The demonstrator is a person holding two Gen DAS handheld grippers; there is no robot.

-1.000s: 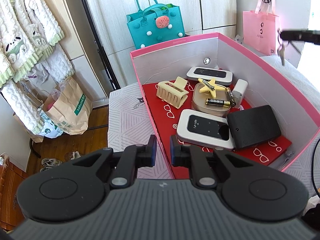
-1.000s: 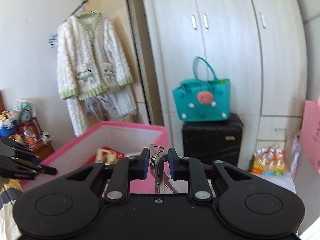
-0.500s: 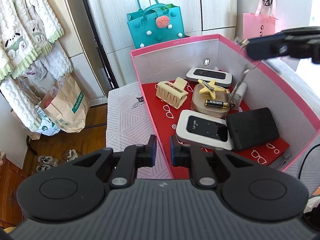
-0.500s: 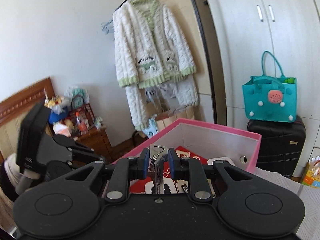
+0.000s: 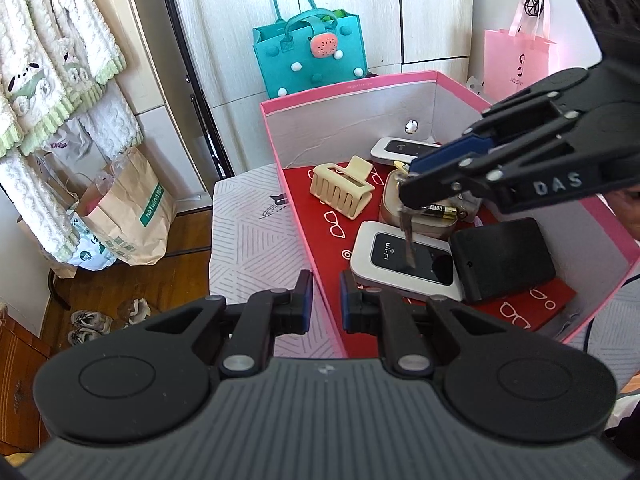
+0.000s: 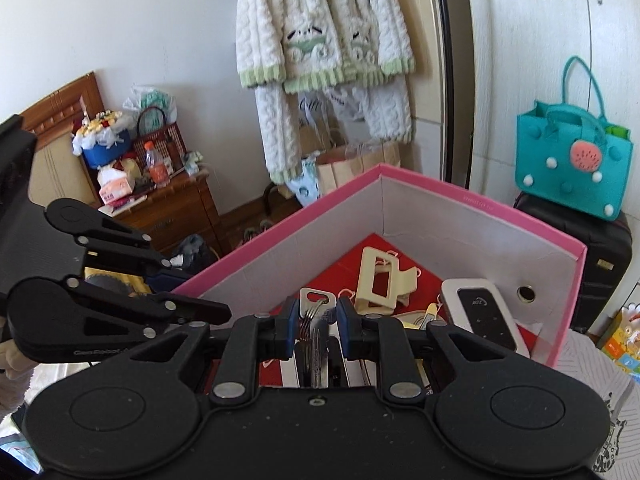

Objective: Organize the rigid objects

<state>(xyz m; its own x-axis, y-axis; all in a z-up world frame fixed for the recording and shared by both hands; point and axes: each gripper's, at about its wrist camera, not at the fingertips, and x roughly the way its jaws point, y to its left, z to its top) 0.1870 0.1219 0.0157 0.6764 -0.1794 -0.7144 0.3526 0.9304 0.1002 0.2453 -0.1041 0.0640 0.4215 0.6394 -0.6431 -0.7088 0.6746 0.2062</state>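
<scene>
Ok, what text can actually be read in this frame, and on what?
"Wi-Fi": white router in the pink box.
"DAS": right gripper.
"hotwind": paper bag.
"GenRobot": left gripper.
Battery print and pink bag logo: too small to read.

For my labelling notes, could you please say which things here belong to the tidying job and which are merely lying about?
Job: metal keys in the right hand-held gripper; pink cardboard box; cream plastic hair claw.
Lying about: teal felt bag; brown paper bag.
</scene>
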